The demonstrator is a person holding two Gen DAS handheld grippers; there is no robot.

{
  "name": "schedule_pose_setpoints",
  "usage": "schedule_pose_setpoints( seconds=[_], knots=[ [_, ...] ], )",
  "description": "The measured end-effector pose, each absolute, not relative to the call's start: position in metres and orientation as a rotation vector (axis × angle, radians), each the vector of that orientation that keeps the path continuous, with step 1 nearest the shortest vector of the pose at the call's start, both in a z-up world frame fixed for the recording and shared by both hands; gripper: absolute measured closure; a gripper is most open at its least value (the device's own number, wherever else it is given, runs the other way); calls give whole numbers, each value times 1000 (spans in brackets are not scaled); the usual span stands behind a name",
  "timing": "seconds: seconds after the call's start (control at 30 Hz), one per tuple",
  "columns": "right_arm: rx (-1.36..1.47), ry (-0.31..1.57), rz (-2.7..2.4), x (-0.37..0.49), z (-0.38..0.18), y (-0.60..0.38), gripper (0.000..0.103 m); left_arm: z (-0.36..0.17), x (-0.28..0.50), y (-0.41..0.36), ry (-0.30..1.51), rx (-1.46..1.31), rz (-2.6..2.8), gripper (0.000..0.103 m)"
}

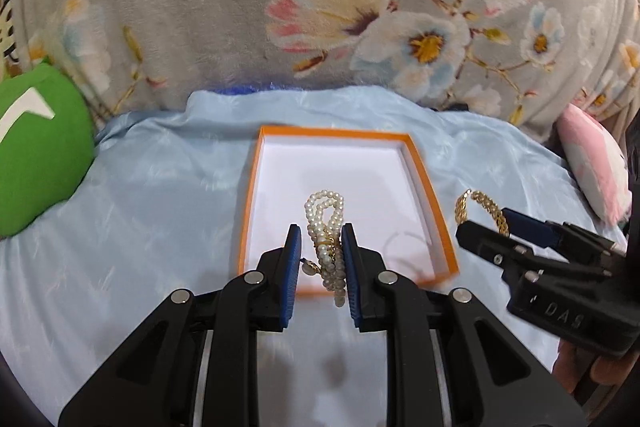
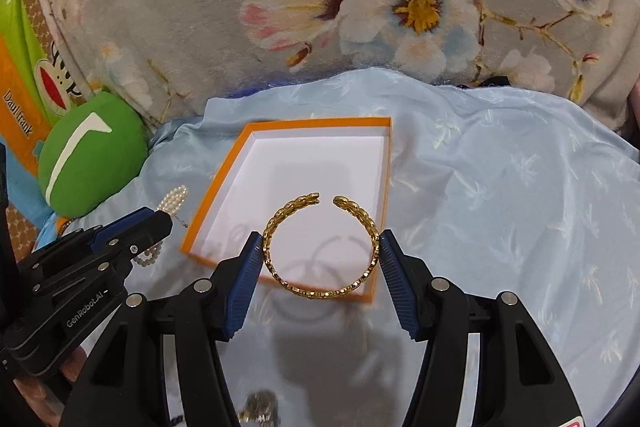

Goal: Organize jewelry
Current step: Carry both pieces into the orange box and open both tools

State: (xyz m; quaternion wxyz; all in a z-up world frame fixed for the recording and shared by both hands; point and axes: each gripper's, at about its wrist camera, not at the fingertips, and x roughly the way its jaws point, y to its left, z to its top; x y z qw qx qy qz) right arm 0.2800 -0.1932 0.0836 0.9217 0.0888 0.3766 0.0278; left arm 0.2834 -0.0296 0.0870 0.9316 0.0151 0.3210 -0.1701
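Note:
An open orange box (image 1: 427,187) with a white inside lies on the light blue cloth; it also shows in the right wrist view (image 2: 216,187). My left gripper (image 1: 320,239) is shut on a looped white pearl necklace (image 1: 324,215) and holds it over the box's near part. The pearls also show beside the left gripper in the right wrist view (image 2: 174,197). My right gripper (image 2: 320,243) is shut on a gold open bangle (image 2: 320,287), held over the box's near right corner. In the left wrist view the bangle (image 1: 486,205) sits just right of the box.
A green plush cushion (image 1: 36,147) lies to the left, with a printed orange and green bag (image 2: 20,99) behind it. A grey floral blanket (image 1: 320,7) rises behind the cloth. A pink cushion (image 1: 596,163) is at the right. Another piece of jewelry (image 2: 260,407) lies near the bottom edge.

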Motion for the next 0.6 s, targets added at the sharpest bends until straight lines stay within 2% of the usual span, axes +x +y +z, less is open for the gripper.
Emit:
schedule_pose_setpoints(
  seconds=[0.27, 0.5, 0.53, 0.57, 0.6],
  knots=[
    [163, 804, 8, 367, 61, -208, 45, 62, 382, -59, 726, 37, -378, 83],
    [115, 832, 19, 400, 41, -201, 45, 38, 412, -69, 772, 73, -354, 83],
    [108, 832, 14, 402, 40, -201, 44, 37, 412, -69, 765, 87, -327, 78],
    [107, 824, -1, 402, 38, -202, 44, 35, 413, -67, 765, 93, -307, 64],
    [115, 823, -7, 402, 37, -205, 44, 35, 415, -65, 767, 87, -286, 55]
  ],
)
